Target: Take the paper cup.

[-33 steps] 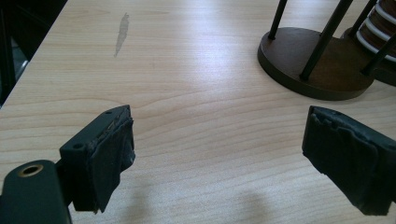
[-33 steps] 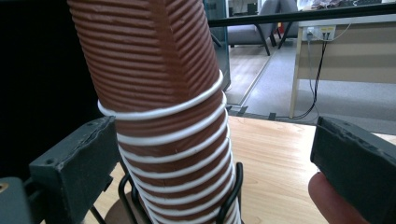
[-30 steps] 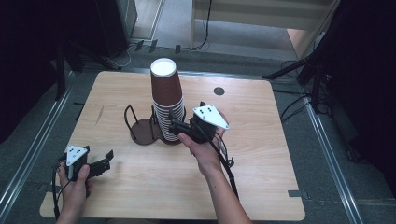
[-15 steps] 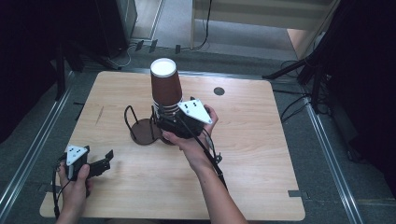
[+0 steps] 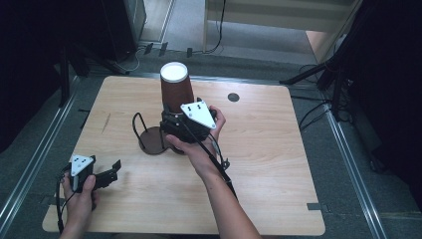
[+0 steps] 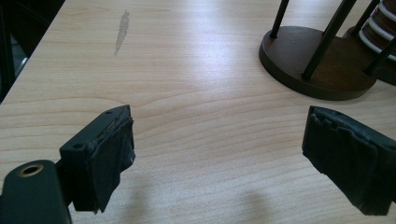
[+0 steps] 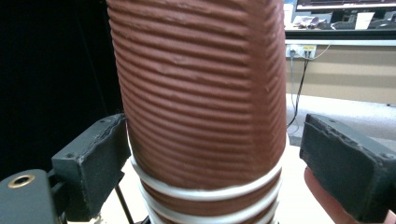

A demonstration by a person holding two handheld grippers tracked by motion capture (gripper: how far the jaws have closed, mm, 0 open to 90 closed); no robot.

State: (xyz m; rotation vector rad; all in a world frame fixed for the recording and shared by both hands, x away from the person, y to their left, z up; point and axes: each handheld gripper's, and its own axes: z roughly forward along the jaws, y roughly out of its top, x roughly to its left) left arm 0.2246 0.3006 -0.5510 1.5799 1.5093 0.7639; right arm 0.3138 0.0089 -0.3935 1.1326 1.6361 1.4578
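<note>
Bright tabletop, dark surroundings, slightly soft focus.

In the high view the right gripper [image 5: 185, 123] and the hand around it hide the lower part of the cup stack [image 5: 175, 89], so whether its fingers touch the cups cannot be told there. In the right gripper view the stack [image 7: 201, 102] is cut off at top and bottom. In the left gripper view the wire stand [image 6: 322, 56] loses its uprights at the top edge.
</note>
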